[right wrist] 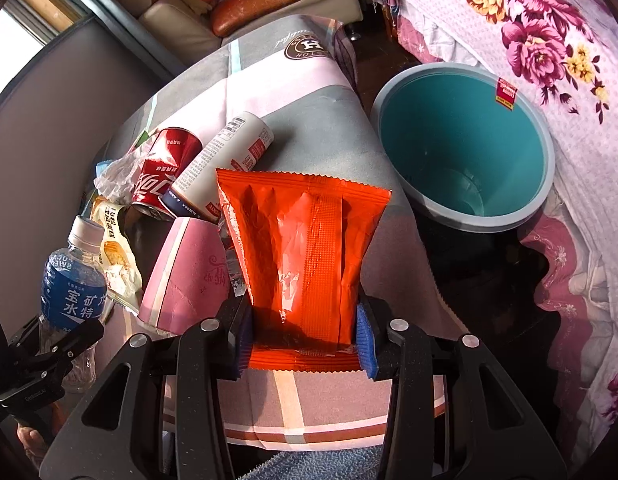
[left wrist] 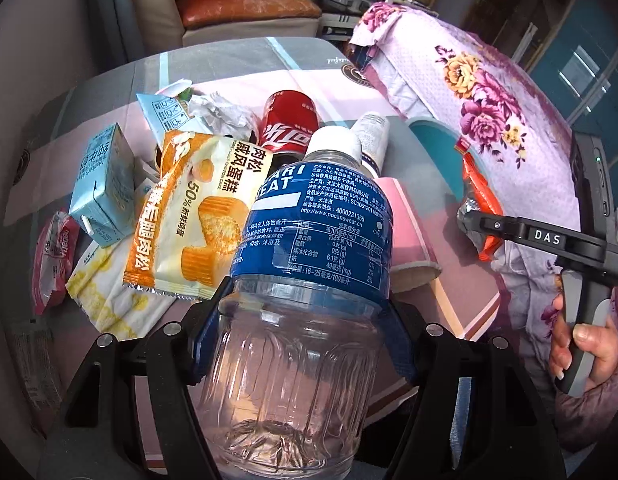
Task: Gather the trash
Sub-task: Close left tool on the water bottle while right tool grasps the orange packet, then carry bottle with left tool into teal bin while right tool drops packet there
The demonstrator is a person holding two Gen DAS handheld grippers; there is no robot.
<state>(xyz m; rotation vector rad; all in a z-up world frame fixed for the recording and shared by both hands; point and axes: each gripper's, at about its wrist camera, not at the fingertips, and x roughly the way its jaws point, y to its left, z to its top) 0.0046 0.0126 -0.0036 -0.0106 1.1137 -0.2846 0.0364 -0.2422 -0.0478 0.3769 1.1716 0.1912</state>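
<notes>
The left gripper [left wrist: 305, 320] grasps an empty clear bottle [left wrist: 309, 240] with a blue label and white cap, its blue-padded fingers [left wrist: 203, 344] pressed to the bottle's sides just below the label; the bottle is held above the counter [right wrist: 309, 120], which is draped in a grey-and-pink cloth. The right gripper [right wrist: 305, 336] clamps the lower end of an orange wrapper [right wrist: 305, 240] between its fingers [right wrist: 367, 340], the wrapper standing up from them and fanning wider at the top. No earlier view is given, so only the grip itself can be stated. Left on the counter: a red can [right wrist: 165, 172] lying on its side, a white tube [right wrist: 225, 160] touching it, a pink paper cup [right wrist: 185, 272] tipped over in front of them, a cake wrapper [left wrist: 189, 216], a light-blue carton [left wrist: 103, 188] and crumpled paper [left wrist: 221, 112]. A teal bin [right wrist: 465, 152] stands beside the counter's right edge, against a floral quilt [right wrist: 549, 32], its mouth open and nothing visible inside. A hand [left wrist: 581, 344] grips the right gripper's handle.
</notes>
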